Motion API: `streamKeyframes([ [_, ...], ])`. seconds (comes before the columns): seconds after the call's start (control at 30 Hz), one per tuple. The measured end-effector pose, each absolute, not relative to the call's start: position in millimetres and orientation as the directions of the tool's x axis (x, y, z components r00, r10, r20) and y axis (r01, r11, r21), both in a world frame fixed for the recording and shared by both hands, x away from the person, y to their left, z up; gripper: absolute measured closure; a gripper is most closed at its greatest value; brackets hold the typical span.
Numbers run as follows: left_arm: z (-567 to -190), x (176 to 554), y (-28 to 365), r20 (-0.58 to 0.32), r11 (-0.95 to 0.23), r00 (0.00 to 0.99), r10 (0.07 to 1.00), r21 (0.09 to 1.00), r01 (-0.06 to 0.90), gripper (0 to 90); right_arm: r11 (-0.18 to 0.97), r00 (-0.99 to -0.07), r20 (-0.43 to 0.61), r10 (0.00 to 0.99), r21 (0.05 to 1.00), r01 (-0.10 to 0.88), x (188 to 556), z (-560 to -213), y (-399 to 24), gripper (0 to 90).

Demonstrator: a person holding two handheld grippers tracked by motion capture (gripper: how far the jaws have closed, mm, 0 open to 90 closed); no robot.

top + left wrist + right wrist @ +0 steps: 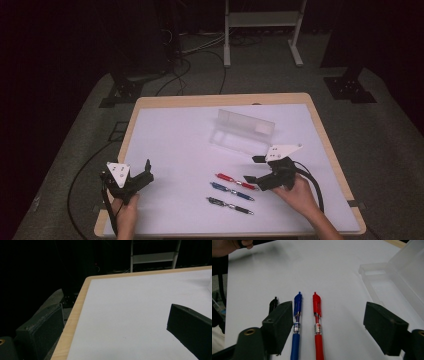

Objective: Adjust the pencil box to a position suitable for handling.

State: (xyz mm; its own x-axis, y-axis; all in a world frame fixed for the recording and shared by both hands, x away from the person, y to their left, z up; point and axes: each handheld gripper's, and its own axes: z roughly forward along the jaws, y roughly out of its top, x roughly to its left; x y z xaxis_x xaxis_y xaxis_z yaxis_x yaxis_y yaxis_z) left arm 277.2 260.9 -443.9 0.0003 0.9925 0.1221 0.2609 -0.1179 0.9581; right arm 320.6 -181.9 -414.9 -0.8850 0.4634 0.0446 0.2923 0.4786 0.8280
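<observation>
Three pens lie side by side on the white table top (175, 135): a red pen (235, 181), a blue pen (231, 191) and a black pen (230, 205). My right gripper (253, 169) hovers at their right ends, open. In the right gripper view the red pen (317, 322) lies between the jaws of the right gripper (328, 310), untouched. The blue pen (297, 315) runs beside the left jaw, and the black pen (273, 303) is partly hidden behind it. My left gripper (148, 171) rests at the table's front left, and the left gripper (116, 312) stands open with nothing between its fingers.
A clear plastic box (242, 131) with its lid raised stands behind the pens; the same box (384, 282) sits at the right of the right gripper view. The wooden table edge (220, 99) frames the white surface. Cables and a metal stand (262, 30) lie on the floor beyond.
</observation>
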Motion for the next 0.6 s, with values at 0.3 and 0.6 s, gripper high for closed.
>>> streamKeyframes([
  [0.3,-444.8,278.6,260.4,0.124,-0.121,0.006,0.992,0.956,0.268,0.4,0.521,-0.896,0.052,0.442,0.798,0.304,332.9,-431.7,-164.1,34.1],
  [0.6,-445.0,277.9,261.2,0.123,-0.120,0.005,0.992,0.956,0.268,0.4,0.560,-0.904,0.058,0.424,0.768,0.311,337.6,-442.5,-154.8,42.6],
])
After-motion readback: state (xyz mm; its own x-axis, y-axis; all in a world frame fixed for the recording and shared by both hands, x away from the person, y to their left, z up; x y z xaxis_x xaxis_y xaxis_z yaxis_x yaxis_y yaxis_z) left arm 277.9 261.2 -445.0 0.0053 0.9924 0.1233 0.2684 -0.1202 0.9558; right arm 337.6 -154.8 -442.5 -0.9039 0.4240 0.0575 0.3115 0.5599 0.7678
